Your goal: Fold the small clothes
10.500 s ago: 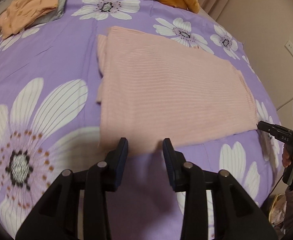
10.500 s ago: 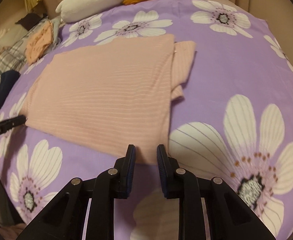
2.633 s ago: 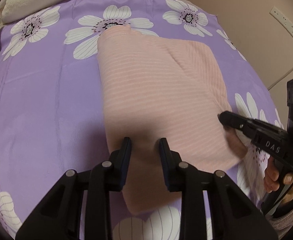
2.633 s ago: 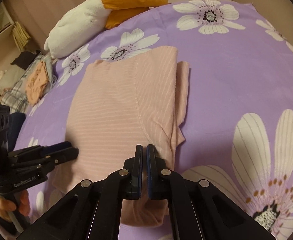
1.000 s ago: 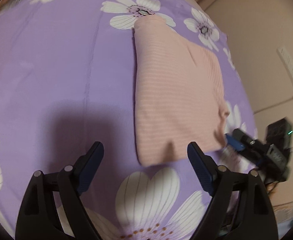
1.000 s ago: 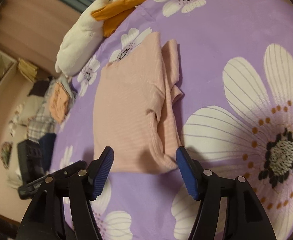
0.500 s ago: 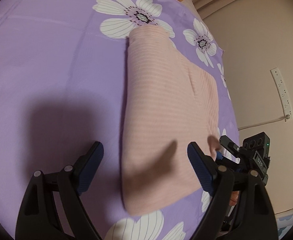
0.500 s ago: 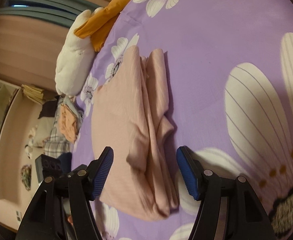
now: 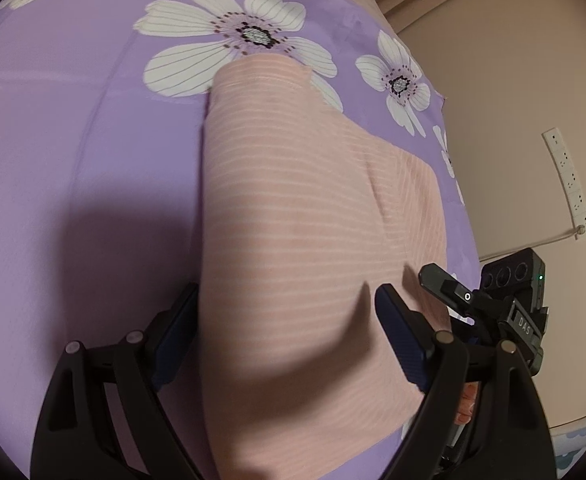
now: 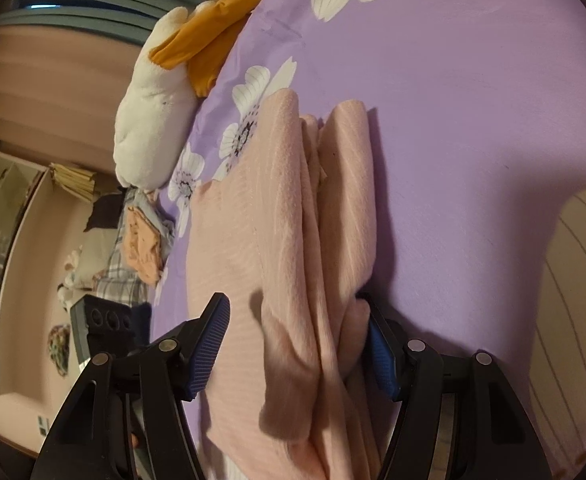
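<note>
The folded pink top [image 9: 293, 240] lies on the flowered purple bed [image 9: 73, 160]; its near edge runs out of both views at 6 o'clock. The left tool [image 9: 285, 332] is spread wide, straddling the top, its left pad hidden behind the fabric. The right tool [image 10: 297, 344] is also spread around the bunched folds, gripping nothing; whether its right pad touches cloth is unclear. The clutter at 9 o'clock is too small to read.

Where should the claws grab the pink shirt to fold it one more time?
Probably the near end of the pink shirt, one claw at each corner. The left claw and right claw both stand open around that end, coming in low from the near side. On the right the layers bunch into loose folds, so that claw should pinch all of them together.
</note>
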`<state>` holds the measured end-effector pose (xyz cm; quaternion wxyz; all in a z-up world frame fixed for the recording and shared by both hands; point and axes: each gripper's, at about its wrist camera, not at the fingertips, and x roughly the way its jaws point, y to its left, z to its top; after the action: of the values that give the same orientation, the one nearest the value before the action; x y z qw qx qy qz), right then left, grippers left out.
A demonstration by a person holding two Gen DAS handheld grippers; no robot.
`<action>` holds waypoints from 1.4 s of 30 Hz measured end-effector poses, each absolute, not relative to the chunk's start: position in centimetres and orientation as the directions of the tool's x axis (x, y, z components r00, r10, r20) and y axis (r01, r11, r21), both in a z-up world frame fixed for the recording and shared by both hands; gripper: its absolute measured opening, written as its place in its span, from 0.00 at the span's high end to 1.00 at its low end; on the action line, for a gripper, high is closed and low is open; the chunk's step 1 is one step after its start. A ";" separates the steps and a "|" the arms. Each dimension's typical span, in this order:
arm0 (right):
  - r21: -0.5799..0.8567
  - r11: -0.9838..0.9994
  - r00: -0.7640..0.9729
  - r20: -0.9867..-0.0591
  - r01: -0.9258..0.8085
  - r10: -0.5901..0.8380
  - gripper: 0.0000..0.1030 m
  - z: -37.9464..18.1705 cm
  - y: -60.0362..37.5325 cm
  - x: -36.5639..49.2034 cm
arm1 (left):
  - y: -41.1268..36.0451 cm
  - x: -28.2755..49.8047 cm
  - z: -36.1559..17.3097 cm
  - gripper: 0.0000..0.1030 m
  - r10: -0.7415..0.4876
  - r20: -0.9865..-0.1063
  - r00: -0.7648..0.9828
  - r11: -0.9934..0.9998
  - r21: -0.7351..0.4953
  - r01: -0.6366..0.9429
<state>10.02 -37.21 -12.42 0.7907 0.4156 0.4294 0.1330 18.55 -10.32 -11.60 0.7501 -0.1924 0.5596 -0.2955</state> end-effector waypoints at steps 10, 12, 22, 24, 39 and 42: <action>0.716 0.689 0.606 -0.599 0.112 0.524 0.37 -12.2 -36.2 11.7 | -11.8 19.5 -11.7 0.16 -0.636 -0.743 0.209 0.768 -0.584 0.263; 0.689 0.718 0.605 -0.615 0.102 0.505 0.37 -12.0 -35.7 11.9 | -12.2 19.6 -11.7 0.16 -0.626 -0.751 0.211 0.775 -0.570 0.273; 0.631 0.770 0.603 -0.652 0.097 0.459 0.44 -11.7 -35.2 12.0 | -12.4 19.4 -11.8 0.19 -0.606 -0.764 0.222 0.790 -0.547 0.277; 0.628 0.773 0.603 -0.654 0.097 0.456 0.44 -11.6 -35.2 12.0 | -12.5 19.5 -11.8 0.19 -0.603 -0.766 0.223 0.793 -0.543 0.278; 0.617 0.782 0.601 -0.660 0.091 0.451 0.44 -11.6 -35.1 12.2 | -12.5 19.5 -11.7 0.19 -0.589 -0.775 0.230 0.801 -0.522 0.292; 0.612 0.785 0.600 -0.663 0.090 0.448 0.44 -11.6 -35.0 12.3 | -12.6 19.5 -11.7 0.19 -0.586 -0.776 0.231 0.803 -0.519 0.293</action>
<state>12.29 -34.96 -11.64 0.8392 0.3098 0.4342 0.1064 19.45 -12.59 -11.75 0.7733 -0.1330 0.5508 -0.2844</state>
